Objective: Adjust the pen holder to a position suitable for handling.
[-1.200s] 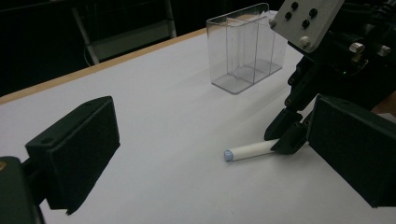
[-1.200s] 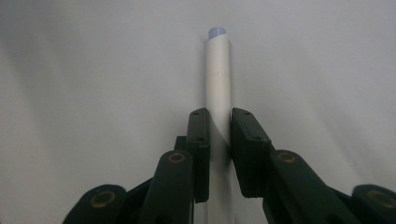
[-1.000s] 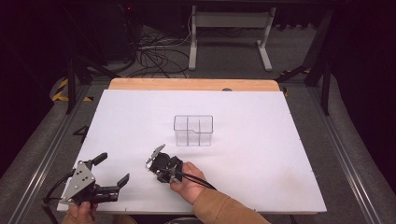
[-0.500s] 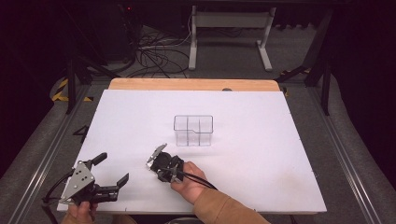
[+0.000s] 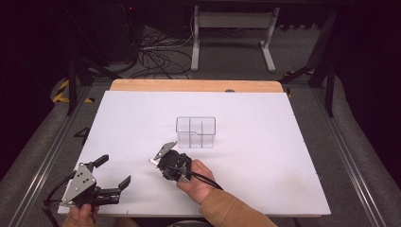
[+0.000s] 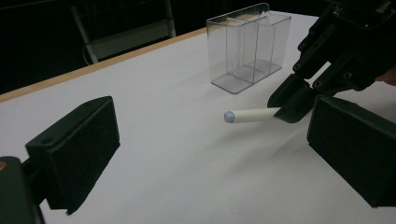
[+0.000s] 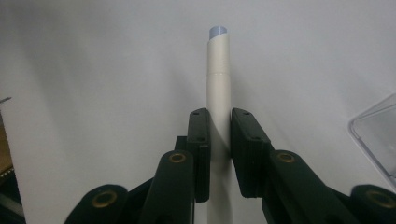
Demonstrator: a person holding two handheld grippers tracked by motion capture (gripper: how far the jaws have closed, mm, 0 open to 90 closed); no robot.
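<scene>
**A:** What does the high view show?

**B:** A clear plastic organiser (image 5: 196,132) with several compartments stands near the middle of a white desk (image 5: 265,161); nothing is visible inside it. Just in front of it, a hand (image 5: 196,179) holds the right gripper (image 5: 161,153). At the desk's near left corner sits the left gripper (image 5: 113,171), fingers spread wide with nothing between them. A wooden edge runs along the far side, and beyond it lie dark floor, cables and a grey metal stand.

**A:** And the left gripper view?

**B:** Its two black fingers (image 6: 77,149) stand far apart over bare desk. Beyond them the right gripper (image 6: 292,105) pinches a white tube with a pale blue tip (image 6: 247,115), held roughly level just above the surface — the organiser (image 6: 247,46) stands behind it, compartments empty.

**A:** The right gripper view?

**B:** Its fingers (image 7: 201,144) are clamped on the tube (image 7: 218,65), which juts forward between them — blue tip farthest away. A corner of the organiser (image 7: 376,133) shows at the right edge.
</scene>
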